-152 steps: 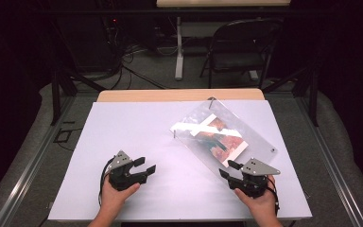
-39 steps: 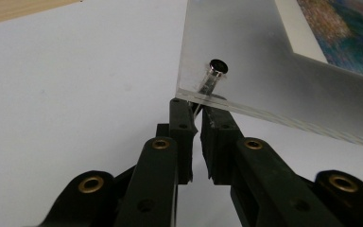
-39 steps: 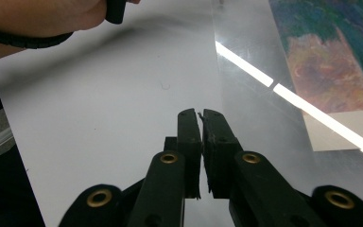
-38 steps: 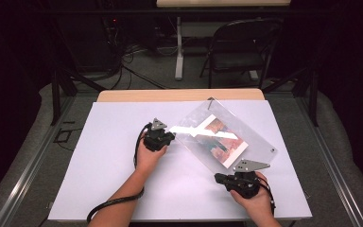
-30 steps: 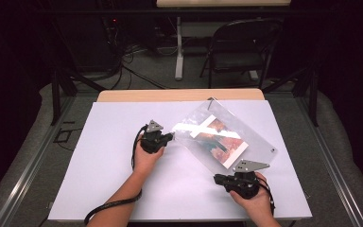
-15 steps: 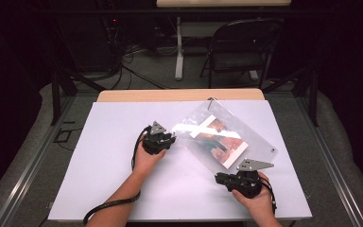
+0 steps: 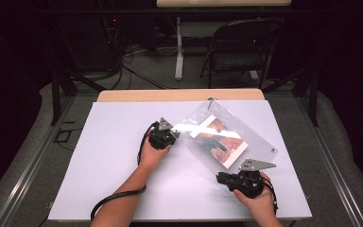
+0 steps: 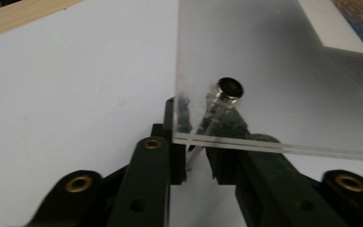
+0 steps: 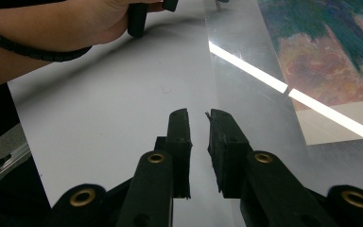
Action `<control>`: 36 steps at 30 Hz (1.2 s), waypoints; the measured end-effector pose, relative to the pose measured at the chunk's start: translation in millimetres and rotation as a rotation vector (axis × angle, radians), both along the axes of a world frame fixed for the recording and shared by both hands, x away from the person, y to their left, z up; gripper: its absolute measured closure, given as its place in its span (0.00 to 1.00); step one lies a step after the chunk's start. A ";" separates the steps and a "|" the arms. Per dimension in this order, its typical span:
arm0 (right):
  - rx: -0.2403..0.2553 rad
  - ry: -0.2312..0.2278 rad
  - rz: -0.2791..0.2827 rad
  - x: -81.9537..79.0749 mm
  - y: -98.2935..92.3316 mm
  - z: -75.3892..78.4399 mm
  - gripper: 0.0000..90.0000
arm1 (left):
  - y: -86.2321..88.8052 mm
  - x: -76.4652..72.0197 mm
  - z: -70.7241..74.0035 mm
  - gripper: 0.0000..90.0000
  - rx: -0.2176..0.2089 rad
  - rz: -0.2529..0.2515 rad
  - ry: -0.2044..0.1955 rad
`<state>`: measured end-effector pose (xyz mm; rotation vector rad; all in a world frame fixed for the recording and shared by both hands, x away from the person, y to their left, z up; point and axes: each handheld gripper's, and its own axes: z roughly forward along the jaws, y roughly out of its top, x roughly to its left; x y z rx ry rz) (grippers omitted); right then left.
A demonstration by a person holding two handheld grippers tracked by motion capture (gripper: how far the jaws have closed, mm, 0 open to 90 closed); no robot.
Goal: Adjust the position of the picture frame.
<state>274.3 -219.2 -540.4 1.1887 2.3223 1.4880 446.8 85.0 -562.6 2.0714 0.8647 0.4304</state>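
Two clear acrylic sheets make up the frame (image 7: pixel 227 142), which lies askew toward the table's (image 7: pixel 123 189) far right corner with a print (image 7: pixel 220 142) sandwiched inside. The left gripper (image 8: pixel 196 163) has just been closing and now pinches the corner standoff (image 8: pixel 228 90). The right gripper (image 9: pixel 198 125) clamps the frame's near edge. Unscrewing looks underway; next, the post wants twisting while the right hand braces. Glare hides the print's middle.

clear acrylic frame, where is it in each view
High view: clear acrylic frame lies tilted, right of table centre.
Left gripper view: its corner fills the upper right, with a metal standoff.
Right gripper view: it runs along the right side.
Shared landmark: the colourful print inside.
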 end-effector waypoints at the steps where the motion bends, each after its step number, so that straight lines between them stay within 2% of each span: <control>1: 0.000 0.000 0.000 0.0 0.0 0.0 0.87 | -0.3 -0.8 -0.1 0.91 0.006 0.003 -0.003; 6: -0.005 -0.003 0.007 0.6 1.2 -0.5 0.87 | 0.3 -1.0 -0.7 0.91 -0.011 0.010 -0.004; 11: -0.005 0.001 0.017 -0.2 4.1 -0.8 0.87 | 1.8 -1.9 2.0 0.91 -0.023 0.010 0.012; 18: -0.061 -0.006 0.046 -1.7 11.9 1.2 0.92 | 4.4 -9.7 7.0 0.91 -0.021 -0.013 0.012; 24: -0.051 0.062 0.040 1.6 17.2 2.0 1.00 | 7.5 -20.3 15.4 0.91 -0.044 -0.035 0.001; 30: -0.092 0.073 0.023 2.9 18.6 3.1 1.00 | 8.9 -30.7 25.3 0.91 -0.055 -0.055 -0.008; 34: -0.098 0.080 0.012 3.4 18.5 3.1 1.00 | 9.0 -35.6 30.8 0.92 -0.061 -0.065 -0.016; 36: -0.124 0.084 0.010 2.8 20.4 4.2 1.00 | 9.4 -37.6 31.9 0.92 -0.060 -0.069 -0.015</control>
